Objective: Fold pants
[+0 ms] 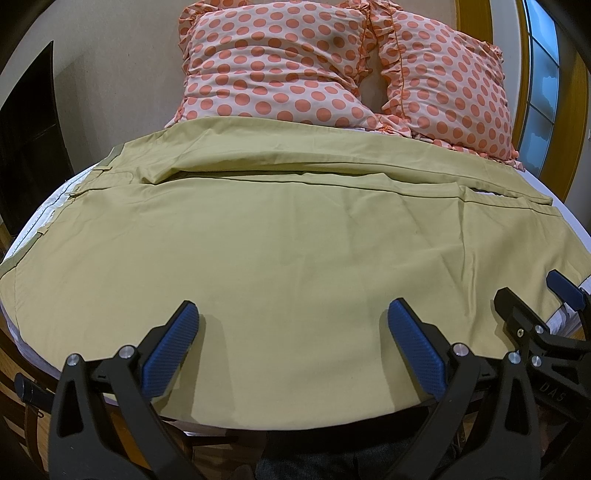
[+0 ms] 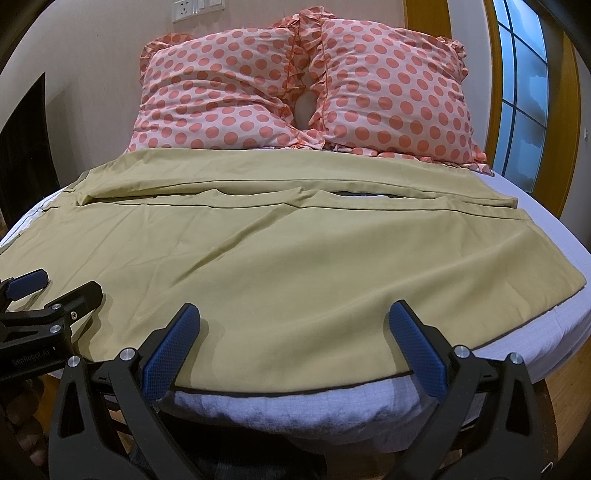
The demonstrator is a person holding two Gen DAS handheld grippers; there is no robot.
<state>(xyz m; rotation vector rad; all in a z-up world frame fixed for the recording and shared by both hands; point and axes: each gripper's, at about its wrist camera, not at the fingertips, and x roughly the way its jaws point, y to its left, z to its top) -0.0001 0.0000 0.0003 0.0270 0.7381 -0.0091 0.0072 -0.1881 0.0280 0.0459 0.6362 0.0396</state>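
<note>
Khaki pants [image 1: 288, 236] spread flat across white bed [image 2: 546, 332], both tongs released above the near edge.

Pants lie sideways: waistband with belt loops at left, leg hems at right, one leg nearer, the other behind it toward two orange polka-dot pillows [image 2: 295, 96] against the wall. Far leg reaches the pillows' lower edge. Left gripper [image 1: 291, 347] hangs over the near leg, jaws wide apart, gripping nothing. Right gripper [image 2: 293, 347] sits over the near fabric edge, jaws wide apart too, nothing between the blue pads [image 2: 417, 354]. Grippers near each other, left one beside the right. Window [image 2: 524, 85] at right, wall socket [image 2: 186, 8] above pillows.
</note>
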